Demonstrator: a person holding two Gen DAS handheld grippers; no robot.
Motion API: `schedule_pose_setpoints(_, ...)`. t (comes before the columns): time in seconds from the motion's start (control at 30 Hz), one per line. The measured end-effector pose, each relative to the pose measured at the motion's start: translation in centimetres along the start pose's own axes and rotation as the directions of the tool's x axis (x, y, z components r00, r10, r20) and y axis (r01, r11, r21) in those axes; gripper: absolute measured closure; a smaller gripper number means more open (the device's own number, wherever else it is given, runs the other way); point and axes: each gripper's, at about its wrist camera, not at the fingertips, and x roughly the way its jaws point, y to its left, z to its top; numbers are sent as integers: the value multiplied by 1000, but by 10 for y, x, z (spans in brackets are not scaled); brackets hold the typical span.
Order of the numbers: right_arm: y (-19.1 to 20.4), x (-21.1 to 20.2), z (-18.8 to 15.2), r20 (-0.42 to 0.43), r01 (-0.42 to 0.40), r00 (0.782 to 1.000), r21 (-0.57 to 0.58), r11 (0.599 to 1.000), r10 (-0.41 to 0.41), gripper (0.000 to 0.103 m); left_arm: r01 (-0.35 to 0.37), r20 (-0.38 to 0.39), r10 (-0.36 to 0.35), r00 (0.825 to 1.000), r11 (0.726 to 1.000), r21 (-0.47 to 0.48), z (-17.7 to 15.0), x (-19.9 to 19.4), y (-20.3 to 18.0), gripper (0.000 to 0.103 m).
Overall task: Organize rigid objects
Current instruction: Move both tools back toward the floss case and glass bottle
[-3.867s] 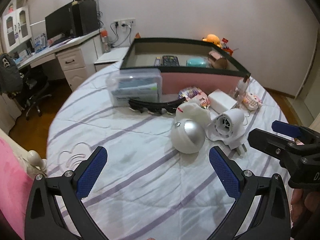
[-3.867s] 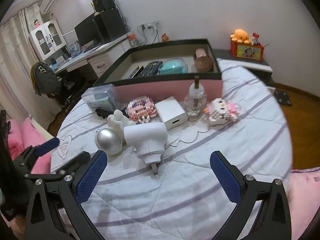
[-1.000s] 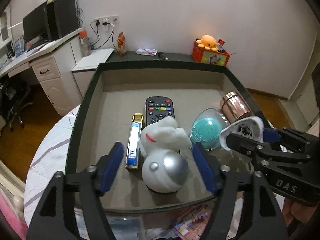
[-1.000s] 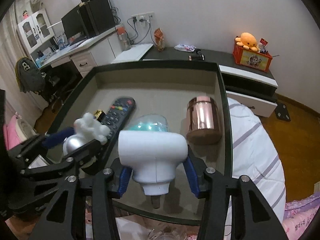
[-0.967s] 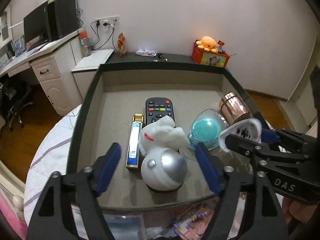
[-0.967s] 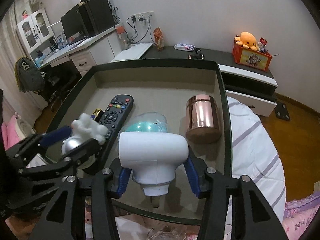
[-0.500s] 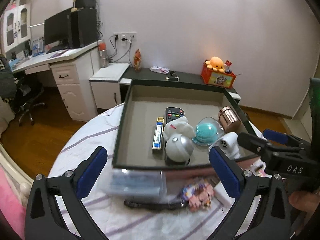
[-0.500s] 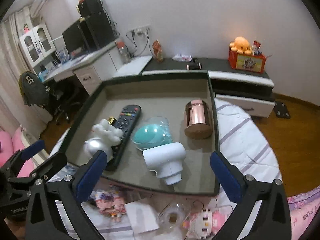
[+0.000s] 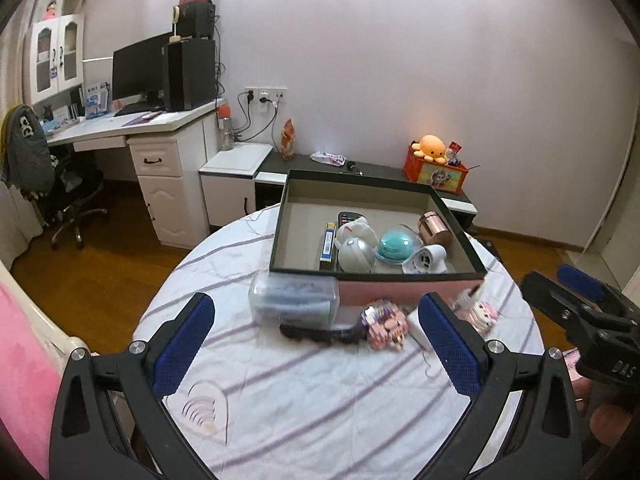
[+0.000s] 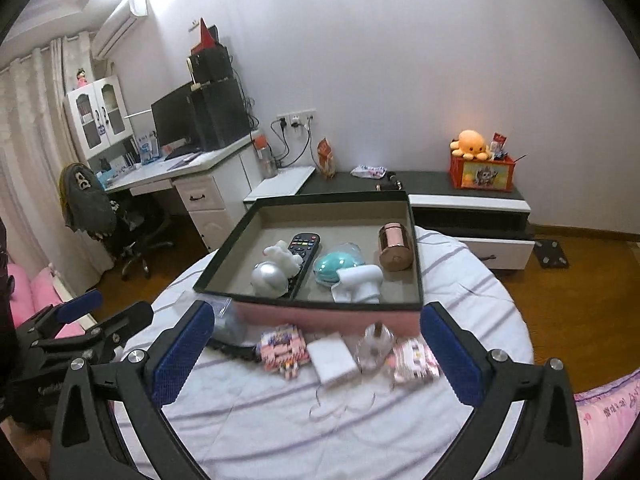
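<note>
Two grippers hung above the near edge of a round table (image 9: 304,408) draped in a white cloth with purple stripes. The left gripper (image 9: 320,344) had its blue-padded fingers spread wide and held nothing; the right gripper (image 10: 316,356) was likewise spread wide and empty. Toward the table's far edge sat a shallow box (image 10: 328,312) with a dark rim and a pink outer wall. Inside it, along the near wall, stood a silver ball (image 10: 269,278) touching a white plush figure (image 10: 282,255), which lay against a black remote control (image 10: 304,245). A teal dome under a clear cover (image 10: 335,265) sat at the box's middle, with a white plug-in device (image 10: 360,282) just beside it at the near wall. A copper-coloured canister (image 10: 395,247) lay near the box's right wall. In the left wrist view a slim blue-and-gold pack (image 9: 328,242) lay left of the ball. Outside the box, along the foot of its pink wall, were a clear plastic case (image 9: 294,300) toward the table's left edge, a black comb-like strip (image 9: 320,332), a pink brick model (image 10: 283,350), a white block (image 10: 334,358), a clear glass bottle (image 10: 374,346) and a pink-and-white brick figure (image 10: 414,360). These were blurred, so finer detail could not be told. A white cable (image 10: 344,400) looped on the cloth nearer the grippers.
</note>
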Motion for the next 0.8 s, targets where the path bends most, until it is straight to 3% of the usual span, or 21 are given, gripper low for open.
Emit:
schedule_pose_setpoints(0.37, -8, -63, -41, 40, 44, 998, 35, 998, -46, 0, -23, 32, 22, 999, 1000, 21, -39, -55, -4, 0)
schedule_pose_setpoints(0.8, 2, -82, -53, 32, 30, 999, 20, 999, -31, 0, -24, 56, 23, 998, 999, 33, -55, -86, -12, 0)
